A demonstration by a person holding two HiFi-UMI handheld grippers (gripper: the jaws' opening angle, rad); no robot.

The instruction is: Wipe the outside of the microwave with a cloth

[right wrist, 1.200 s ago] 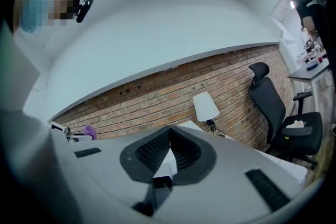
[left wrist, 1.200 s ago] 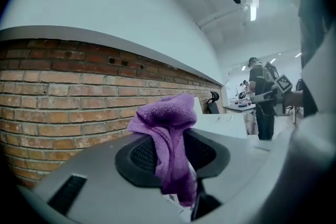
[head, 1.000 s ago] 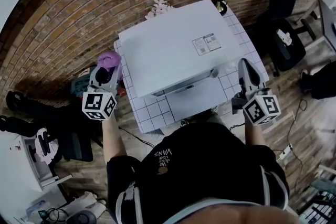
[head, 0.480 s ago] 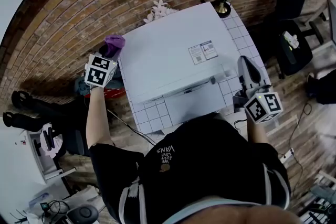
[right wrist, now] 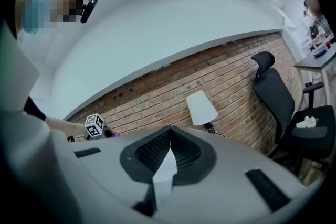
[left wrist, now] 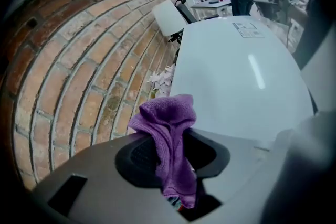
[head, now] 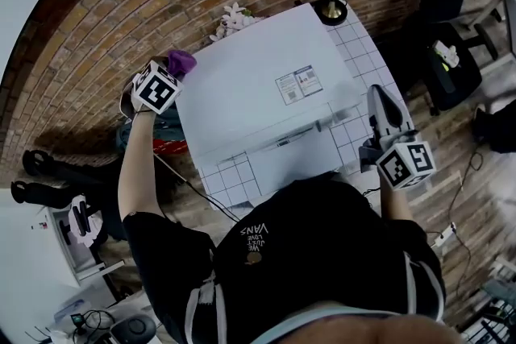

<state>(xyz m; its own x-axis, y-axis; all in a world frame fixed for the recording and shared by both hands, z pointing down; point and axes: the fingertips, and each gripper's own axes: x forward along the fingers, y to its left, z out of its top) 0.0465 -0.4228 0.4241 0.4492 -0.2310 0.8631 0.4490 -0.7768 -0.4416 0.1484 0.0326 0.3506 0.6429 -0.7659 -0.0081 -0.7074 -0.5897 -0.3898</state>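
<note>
Cloth (left wrist: 167, 131) pinched in left gripper (left wrist: 170, 160), upper left, may slip once dragged over microwave (head: 258, 84); right gripper (right wrist: 169, 136) closed, empty

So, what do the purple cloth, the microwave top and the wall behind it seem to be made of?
The purple cloth looks like soft microfibre or terry, by its fuzzy nap and limp folds. The microwave top is smooth white, probably painted metal, with a soft light streak. The wall is rough matt brick with mortar joints.
</note>
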